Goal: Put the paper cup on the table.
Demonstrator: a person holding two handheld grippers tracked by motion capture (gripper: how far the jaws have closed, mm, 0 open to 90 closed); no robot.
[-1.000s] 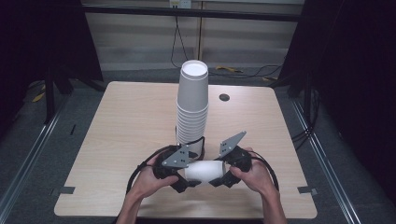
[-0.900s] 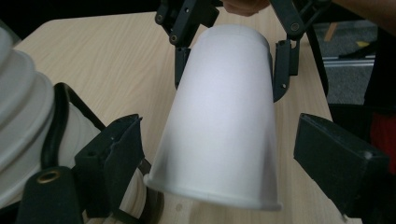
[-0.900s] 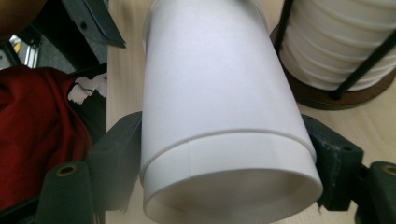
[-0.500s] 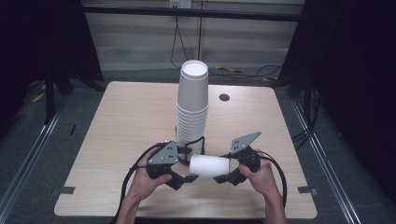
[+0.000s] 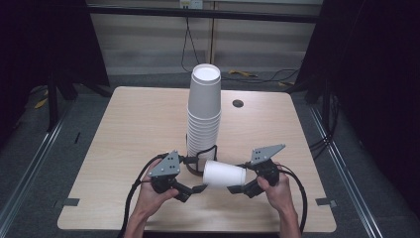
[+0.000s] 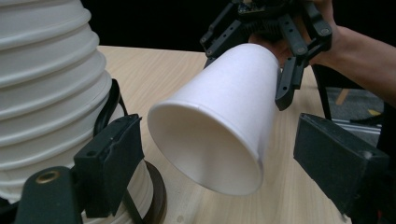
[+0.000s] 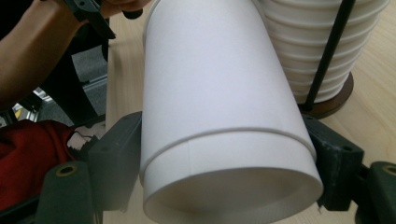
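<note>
A white paper cup (image 5: 224, 173) lies on its side above the table's front. My right gripper (image 5: 237, 177) is shut on its narrow end. In the right gripper view the jaws press both sides of the cup (image 7: 210, 70), with the gripper (image 7: 224, 140) around its base. The cup's mouth (image 6: 205, 154) faces my left gripper (image 6: 219, 135), whose jaws stand apart on either side without touching it. In the high view the left gripper (image 5: 197, 175) sits just left of the cup. A tall stack of upturned white cups (image 5: 204, 114) stands behind them in a dark holder (image 7: 334, 100).
The stack (image 6: 42, 70) stands close by the left gripper's left jaw. Thin black rods (image 7: 331, 51) of the holder rise along the stack. A small dark hole (image 5: 238, 103) marks the wooden table (image 5: 124, 129) at the back right. Cables trail from both grippers toward the front edge.
The two hands have drawn apart. The left gripper slid left off the cup, and the right gripper carried the cup slightly right.
</note>
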